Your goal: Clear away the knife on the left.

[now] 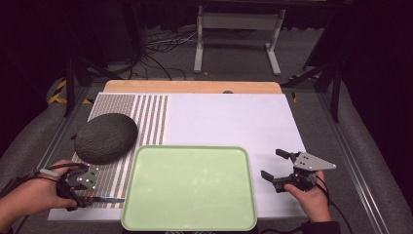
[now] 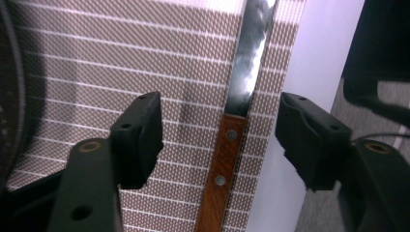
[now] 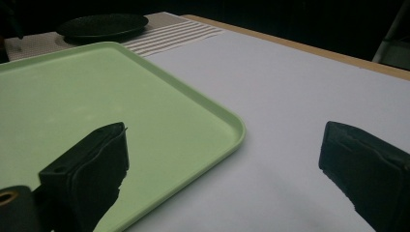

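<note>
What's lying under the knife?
The knife lies flat on a striped woven placemat, near its edge beside the white table cover. The bit of mat right beneath the knife is covered.

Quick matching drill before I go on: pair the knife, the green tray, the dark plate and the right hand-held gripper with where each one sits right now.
Things:
1. knife
2. green tray
3. dark plate
4. right hand-held gripper

Places:
A. on the plain white surface, right of the tray
B. near edge, centre of the table
C. on the striped mat, between the open jaws of the left hand-held gripper
D. on the striped mat, beyond the knife

Pairs: 1-C, 2-B, 3-D, 4-A
</note>
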{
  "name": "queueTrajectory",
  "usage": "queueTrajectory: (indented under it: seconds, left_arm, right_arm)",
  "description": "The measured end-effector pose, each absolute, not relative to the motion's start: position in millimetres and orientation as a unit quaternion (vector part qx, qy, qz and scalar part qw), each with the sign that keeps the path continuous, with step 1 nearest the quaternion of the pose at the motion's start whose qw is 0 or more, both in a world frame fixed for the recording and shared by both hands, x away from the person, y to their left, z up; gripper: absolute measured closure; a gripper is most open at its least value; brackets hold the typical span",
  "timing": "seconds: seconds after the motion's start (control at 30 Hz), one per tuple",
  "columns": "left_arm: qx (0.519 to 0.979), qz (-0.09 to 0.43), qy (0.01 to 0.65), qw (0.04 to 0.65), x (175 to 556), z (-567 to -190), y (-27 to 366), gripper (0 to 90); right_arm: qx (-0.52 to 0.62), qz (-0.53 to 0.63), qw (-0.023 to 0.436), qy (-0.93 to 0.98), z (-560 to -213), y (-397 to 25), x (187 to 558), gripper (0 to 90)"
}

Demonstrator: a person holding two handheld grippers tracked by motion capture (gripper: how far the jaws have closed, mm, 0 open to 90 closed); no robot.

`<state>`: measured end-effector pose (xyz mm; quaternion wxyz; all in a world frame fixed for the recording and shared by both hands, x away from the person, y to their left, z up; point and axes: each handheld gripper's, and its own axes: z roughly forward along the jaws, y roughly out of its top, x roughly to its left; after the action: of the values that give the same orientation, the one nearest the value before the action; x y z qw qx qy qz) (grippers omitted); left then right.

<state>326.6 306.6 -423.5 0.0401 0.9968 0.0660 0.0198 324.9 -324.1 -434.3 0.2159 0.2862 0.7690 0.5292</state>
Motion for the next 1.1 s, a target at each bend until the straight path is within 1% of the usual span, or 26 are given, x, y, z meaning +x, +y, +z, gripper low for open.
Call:
queueTrajectory:
  seconds: [0.13, 0.17, 0.23, 0.4, 0.5, 0.53, 0.63, 0.8, 1.1]
  left_arm:
    - [0.998, 0.012, 0.056, 0.020, 326.9, -427.6, 307.0, 45.1]
    - [0.998, 0.013, 0.052, 0.014, 327.0, -428.5, 307.1, 49.1]
    - [0.999, 0.013, 0.047, 0.013, 327.6, -429.6, 307.2, 51.9]
    - [0.999, 0.015, 0.035, -0.007, 325.7, -433.4, 306.8, 64.7]
    - [1.000, 0.011, 0.026, -0.009, 324.4, -433.3, 305.2, 69.4]
    - [1.000, 0.008, 0.021, -0.009, 323.2, -433.3, 304.6, 74.8]
    - [1.000, 0.012, 0.005, -0.017, 321.4, -433.4, 302.7, 76.9]
    - [1.000, 0.013, -0.006, -0.025, 320.9, -433.3, 301.1, 77.6]
    - [0.999, 0.010, 0.008, -0.030, 322.1, -429.2, 306.7, 77.8]
  right_arm:
    - [0.286, 0.528, 0.216, 0.770, -434.4, -324.0, 324.9, 4.1]
    - [0.285, 0.529, 0.216, 0.770, -434.4, -324.0, 324.9, 4.1]
    - [0.285, 0.529, 0.216, 0.770, -434.3, -323.9, 324.9, 4.1]
    - [0.284, 0.530, 0.214, 0.770, -434.5, -323.7, 325.0, 4.1]
    - [0.285, 0.534, 0.211, 0.767, -434.3, -323.8, 325.0, 4.1]
    - [0.286, 0.537, 0.209, 0.766, -434.0, -323.8, 324.7, 4.1]
    - [0.285, 0.543, 0.207, 0.763, -433.1, -324.0, 324.3, 4.2]
    - [0.285, 0.543, 0.206, 0.763, -433.2, -324.2, 324.2, 4.2]
    - [0.285, 0.544, 0.206, 0.762, -432.8, -324.7, 324.1, 4.2]
